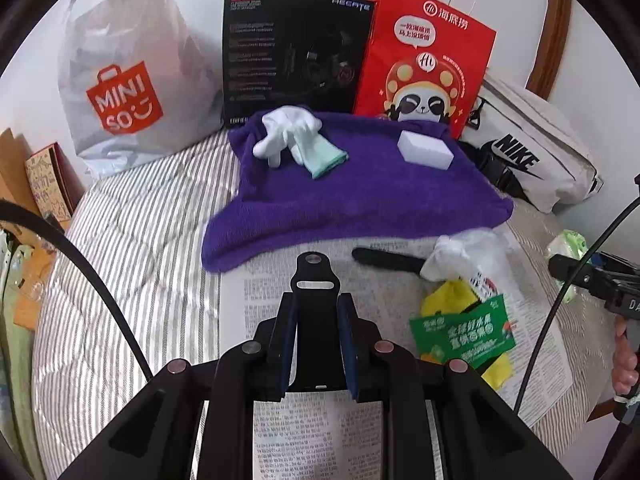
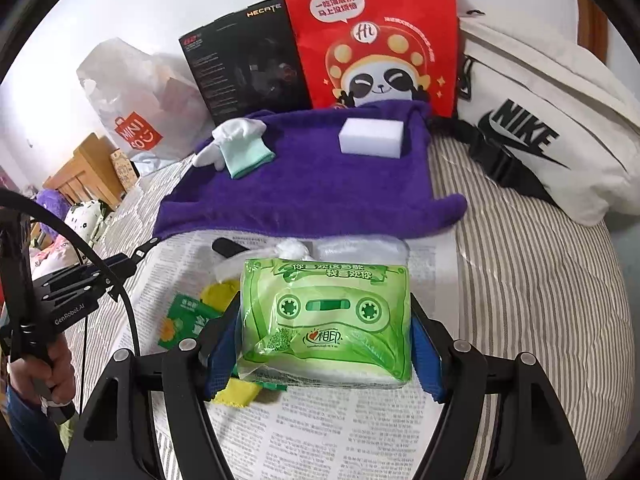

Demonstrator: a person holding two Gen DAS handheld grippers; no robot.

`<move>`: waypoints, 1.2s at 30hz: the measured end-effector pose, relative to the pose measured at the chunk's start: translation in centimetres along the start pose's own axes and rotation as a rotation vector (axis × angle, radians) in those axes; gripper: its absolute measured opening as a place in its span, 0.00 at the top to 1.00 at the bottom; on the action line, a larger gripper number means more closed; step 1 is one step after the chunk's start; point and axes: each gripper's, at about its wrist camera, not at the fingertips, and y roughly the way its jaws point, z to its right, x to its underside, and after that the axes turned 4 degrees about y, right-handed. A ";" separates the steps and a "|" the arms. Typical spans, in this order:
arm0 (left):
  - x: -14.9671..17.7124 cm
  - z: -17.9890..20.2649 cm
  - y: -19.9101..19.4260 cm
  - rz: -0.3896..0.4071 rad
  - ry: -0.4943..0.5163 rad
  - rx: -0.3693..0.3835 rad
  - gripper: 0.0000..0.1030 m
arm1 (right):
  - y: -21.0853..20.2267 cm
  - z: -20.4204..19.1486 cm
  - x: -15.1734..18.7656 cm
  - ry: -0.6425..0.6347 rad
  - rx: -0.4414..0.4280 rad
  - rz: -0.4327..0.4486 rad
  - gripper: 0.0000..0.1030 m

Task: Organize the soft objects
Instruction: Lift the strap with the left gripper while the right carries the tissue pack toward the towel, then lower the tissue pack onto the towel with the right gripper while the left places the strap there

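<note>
Green tissue pack (image 2: pixel 326 322) pinched in right claw (image 2: pixel 325 344) | left claw (image 1: pixel 316 344) pinching black strap (image 1: pixel 314 280)

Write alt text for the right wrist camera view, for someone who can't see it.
The right tool grips a green tissue pack above a newspaper on a striped bed. Beyond lies a purple towel carrying a white sponge and white gloves, backed by a red paper bag.

1. Behind the purple towel (image 2: pixel 304 188) stand a black box (image 2: pixel 244 64) and a red paper bag (image 2: pixel 376 36), touching its back edge.
2. Right of the towel, the striped bedding (image 2: pixel 532 280) lies bare up to the white Nike bag (image 2: pixel 560 136).
3. In front of the towel, small things crowd the newspaper (image 2: pixel 332 436).
</note>
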 end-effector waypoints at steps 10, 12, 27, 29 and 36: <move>-4.2 -0.4 -0.1 0.040 0.031 0.016 0.81 | 1.1 -0.5 -3.1 -0.023 0.020 0.020 0.29; -5.0 -0.6 0.0 0.047 0.038 0.018 0.81 | 1.4 -0.5 -3.8 -0.026 0.024 0.024 0.29; -11.8 -1.9 4.7 0.058 0.067 0.048 0.81 | 6.3 0.3 -10.2 -0.034 0.088 0.021 0.29; -12.6 -2.1 5.7 0.055 0.067 0.054 0.81 | 7.4 0.5 -10.9 -0.036 0.100 0.009 0.29; -14.1 -2.5 9.1 0.037 0.067 0.070 0.81 | 11.2 1.6 -12.1 -0.022 0.125 -0.041 0.29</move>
